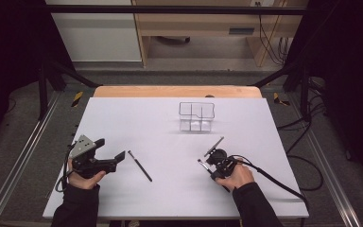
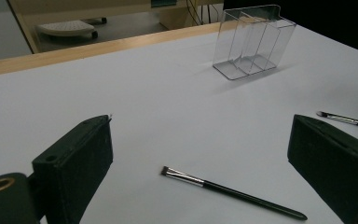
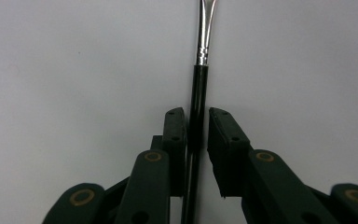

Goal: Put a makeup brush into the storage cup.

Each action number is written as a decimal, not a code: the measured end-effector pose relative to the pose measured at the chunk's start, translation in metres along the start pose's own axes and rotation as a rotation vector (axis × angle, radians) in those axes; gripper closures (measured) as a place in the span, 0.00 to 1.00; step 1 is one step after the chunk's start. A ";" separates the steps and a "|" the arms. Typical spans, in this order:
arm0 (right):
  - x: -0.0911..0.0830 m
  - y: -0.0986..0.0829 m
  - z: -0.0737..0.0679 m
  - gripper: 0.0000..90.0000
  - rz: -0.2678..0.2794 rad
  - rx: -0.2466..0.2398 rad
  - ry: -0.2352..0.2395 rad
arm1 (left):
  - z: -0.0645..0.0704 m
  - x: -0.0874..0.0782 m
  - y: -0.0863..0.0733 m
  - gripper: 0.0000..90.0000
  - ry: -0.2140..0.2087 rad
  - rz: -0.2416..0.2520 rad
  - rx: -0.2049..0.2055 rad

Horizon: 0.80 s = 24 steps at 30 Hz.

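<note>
The right gripper (image 3: 196, 128) clamps a slim black brush (image 3: 197, 107) by its glossy handle, low over the white table (image 1: 146, 123), silver ferrule pointing straight ahead along the jaws. The left gripper (image 1: 111, 153) gapes wide near a second brush (image 2: 228, 191) lying flat.

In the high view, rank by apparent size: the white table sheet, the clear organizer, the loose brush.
1. White table sheet, by far the largest.
2. Clear organizer and loose brush: unsure; the organizer covers more area, the brush is thin but about as long.
</note>
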State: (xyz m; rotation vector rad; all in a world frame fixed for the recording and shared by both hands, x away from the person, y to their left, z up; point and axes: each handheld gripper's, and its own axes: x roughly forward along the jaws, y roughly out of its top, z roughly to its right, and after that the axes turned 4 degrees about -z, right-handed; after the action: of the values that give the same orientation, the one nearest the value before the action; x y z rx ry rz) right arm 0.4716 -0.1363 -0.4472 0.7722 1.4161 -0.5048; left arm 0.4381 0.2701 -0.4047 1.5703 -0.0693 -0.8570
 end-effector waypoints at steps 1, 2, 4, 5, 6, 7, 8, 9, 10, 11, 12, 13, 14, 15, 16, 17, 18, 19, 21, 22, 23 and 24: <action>0.000 0.000 -0.001 0.86 -0.007 0.010 0.001 | 0.000 0.000 0.000 0.07 0.000 0.000 0.000; 0.000 0.000 -0.001 0.86 -0.007 0.010 0.001 | 0.000 0.000 0.000 0.07 -0.001 0.000 0.000; 0.000 0.001 -0.001 0.85 -0.011 0.012 0.003 | 0.000 0.000 0.000 0.07 0.000 0.000 0.001; 0.000 0.001 -0.001 0.85 -0.006 0.008 0.003 | 0.000 0.000 0.000 0.07 -0.001 0.000 0.001; 0.000 0.001 -0.001 0.85 0.002 0.012 0.000 | 0.000 0.000 0.000 0.07 0.000 0.000 0.001; 0.000 0.002 -0.001 0.85 0.006 0.018 -0.004 | 0.000 0.000 0.000 0.07 -0.001 0.000 0.001; 0.000 0.002 0.001 0.85 0.013 0.004 -0.010 | 0.000 0.000 0.000 0.07 -0.001 -0.001 0.001; 0.000 0.003 0.001 0.85 0.016 0.010 -0.007 | 0.000 0.000 0.000 0.07 -0.001 -0.001 0.001; 0.000 0.004 0.002 0.84 0.018 0.011 -0.003 | 0.000 0.000 0.000 0.07 -0.001 -0.001 0.002; 0.000 0.004 0.002 0.85 0.024 0.013 -0.002 | 0.000 0.000 0.000 0.07 0.000 -0.002 0.001; 0.001 0.005 0.002 0.85 0.029 0.012 0.000 | 0.000 0.000 0.000 0.07 -0.001 -0.001 0.001; 0.000 0.006 0.001 0.85 0.031 0.012 0.002 | 0.000 0.000 0.000 0.07 0.000 -0.002 0.002; 0.001 0.008 0.000 0.85 0.033 0.006 0.002 | 0.000 0.000 0.000 0.07 0.000 -0.002 0.001; 0.002 0.009 0.000 0.85 0.029 -0.009 -0.008 | 0.000 0.000 0.000 0.07 -0.001 -0.001 0.001; 0.002 0.010 -0.001 0.85 0.022 0.000 -0.004 | 0.000 0.000 0.000 0.07 0.000 -0.001 0.001; 0.002 0.011 -0.001 0.85 0.021 -0.010 -0.011 | 0.000 0.000 0.000 0.07 0.000 -0.001 0.001; 0.003 0.012 -0.004 0.86 0.024 0.002 -0.006 | 0.000 0.000 0.000 0.07 0.000 -0.001 0.001; 0.003 0.012 -0.004 0.86 0.024 0.002 -0.006 | 0.000 0.000 0.000 0.07 -0.001 0.000 0.000; 0.003 0.013 -0.004 0.87 0.019 -0.008 -0.014 | 0.000 0.000 0.000 0.07 0.000 0.000 0.001; 0.003 0.013 -0.004 0.87 0.017 -0.008 -0.016 | 0.000 0.000 0.000 0.07 -0.001 0.000 0.000; 0.003 0.014 -0.004 0.88 0.012 -0.005 -0.016 | 0.000 0.000 0.000 0.07 -0.001 0.000 0.001; 0.004 0.013 -0.003 0.89 0.015 -0.031 -0.025 | 0.000 0.000 0.000 0.07 -0.001 0.000 0.001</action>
State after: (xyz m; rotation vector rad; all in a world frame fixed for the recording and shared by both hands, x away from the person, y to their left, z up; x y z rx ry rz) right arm 0.4799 -0.1247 -0.4486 0.7481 1.3916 -0.4783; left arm 0.4382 0.2699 -0.4046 1.5709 -0.0707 -0.8581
